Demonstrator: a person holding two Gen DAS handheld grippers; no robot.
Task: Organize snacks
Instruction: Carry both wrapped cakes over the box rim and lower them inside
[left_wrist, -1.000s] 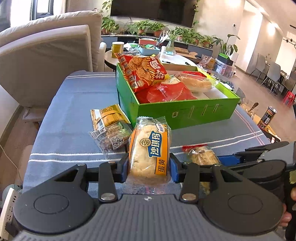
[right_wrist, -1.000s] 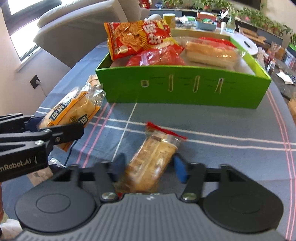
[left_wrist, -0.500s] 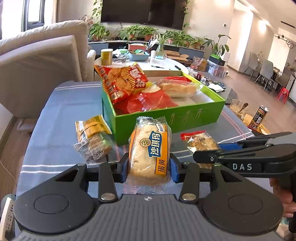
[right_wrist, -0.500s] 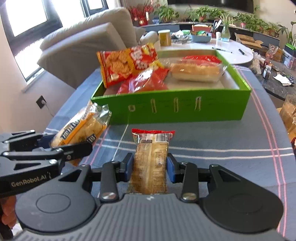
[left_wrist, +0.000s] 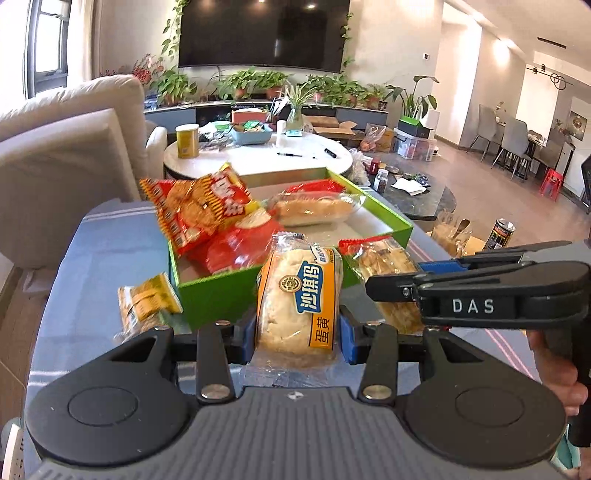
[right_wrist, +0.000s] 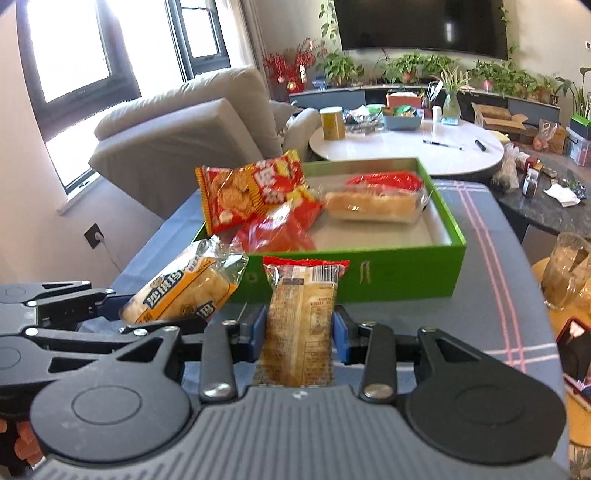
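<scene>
Blue-clothed table (left_wrist: 96, 258), green box (right_wrist: 406, 273) — snack packs clamped in each hand-held gripper

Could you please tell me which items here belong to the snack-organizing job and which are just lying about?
Job: green box; yellow-label bread pack; red-topped cake pack; yellow snack packet.

Lying about: yellow canister; pens; black can.
</scene>
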